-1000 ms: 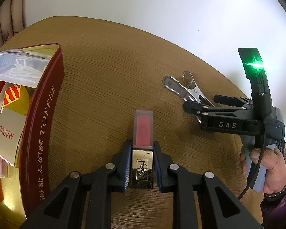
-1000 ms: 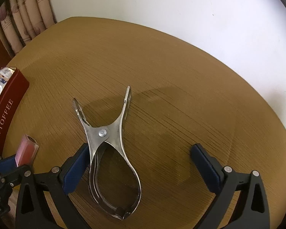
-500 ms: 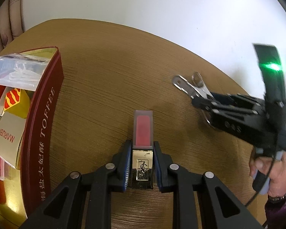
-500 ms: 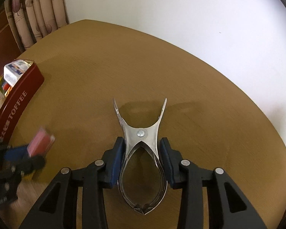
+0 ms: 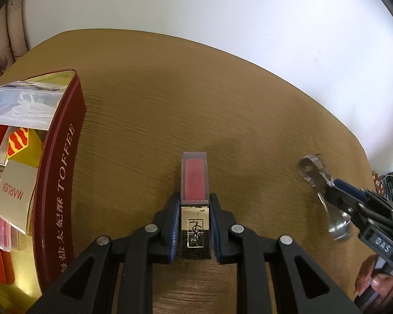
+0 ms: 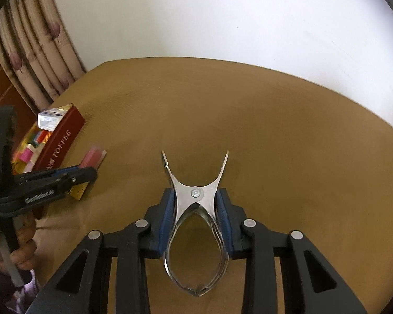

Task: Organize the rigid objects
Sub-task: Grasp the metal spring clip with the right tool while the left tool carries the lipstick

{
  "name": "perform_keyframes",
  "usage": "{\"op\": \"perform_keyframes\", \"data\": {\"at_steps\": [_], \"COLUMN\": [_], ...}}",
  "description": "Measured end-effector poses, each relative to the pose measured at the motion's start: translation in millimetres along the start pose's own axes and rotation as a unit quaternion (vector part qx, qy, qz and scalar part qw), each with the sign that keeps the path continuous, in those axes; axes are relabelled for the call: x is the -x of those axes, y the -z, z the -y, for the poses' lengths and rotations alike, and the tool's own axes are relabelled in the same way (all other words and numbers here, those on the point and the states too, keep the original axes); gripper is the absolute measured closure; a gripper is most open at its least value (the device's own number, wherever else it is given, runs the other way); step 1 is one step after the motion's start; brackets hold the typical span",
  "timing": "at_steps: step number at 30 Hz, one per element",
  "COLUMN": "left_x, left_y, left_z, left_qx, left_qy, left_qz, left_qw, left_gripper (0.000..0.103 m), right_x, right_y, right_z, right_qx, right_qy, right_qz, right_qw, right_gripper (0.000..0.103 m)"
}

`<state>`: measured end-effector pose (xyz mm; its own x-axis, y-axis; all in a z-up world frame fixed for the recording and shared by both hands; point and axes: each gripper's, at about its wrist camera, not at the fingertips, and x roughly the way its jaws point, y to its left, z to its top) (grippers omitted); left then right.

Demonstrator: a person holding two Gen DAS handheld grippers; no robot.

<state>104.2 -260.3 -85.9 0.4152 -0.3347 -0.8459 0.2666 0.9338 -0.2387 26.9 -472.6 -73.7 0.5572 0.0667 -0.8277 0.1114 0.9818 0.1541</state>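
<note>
Left gripper: your left gripper (image 5: 194, 231) is clenched on the lipstick (image 5: 194, 204); both blue pads press its gold and black base

Lipstick: it points forward out of the jaws, the clear cap with the pink part is in front of the fingertips, above the wooden table (image 5: 196, 104)

Right gripper: your right gripper (image 6: 196, 216) has the jaws closing, and the blue pads already touch both sides of the metal clip (image 6: 196, 209), near its rivet

Metal clip: it is between the pads, the two thin tips point away from you and the round loop end points back to you

Toffee tin: the dark red tin (image 5: 57, 183) stands at the left part of the table, just beside your left gripper, open on top

Inside the tin: a clear plastic box (image 5: 26, 104) lies at the far corner, over small coloured packages

Your hand: the right hand (image 5: 374, 282) holds the handle at the right edge of the left view
</note>
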Motion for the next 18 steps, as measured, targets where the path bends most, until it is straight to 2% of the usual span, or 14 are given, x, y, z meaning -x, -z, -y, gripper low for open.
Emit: {"op": "perform_keyframes", "data": {"at_steps": [6, 18], "left_x": [8, 67], "left_y": [-6, -17], "left_z": [8, 9], "left_qx": [-0.002, -0.025], "left_qy": [0.002, -0.004], "left_qz": [-0.004, 0.043], "left_qw": [1.0000, 0.9987], "left_gripper": [0.083, 0.083], "right_x": [8, 46], "right_y": [21, 42], "right_z": [-1, -3], "right_qx": [-0.015, -0.030], "right_qy": [0.008, 0.001], "right_qz": [0.000, 0.021], "right_qw": [1.000, 0.999], "right_gripper": [0.073, 0.073]}}
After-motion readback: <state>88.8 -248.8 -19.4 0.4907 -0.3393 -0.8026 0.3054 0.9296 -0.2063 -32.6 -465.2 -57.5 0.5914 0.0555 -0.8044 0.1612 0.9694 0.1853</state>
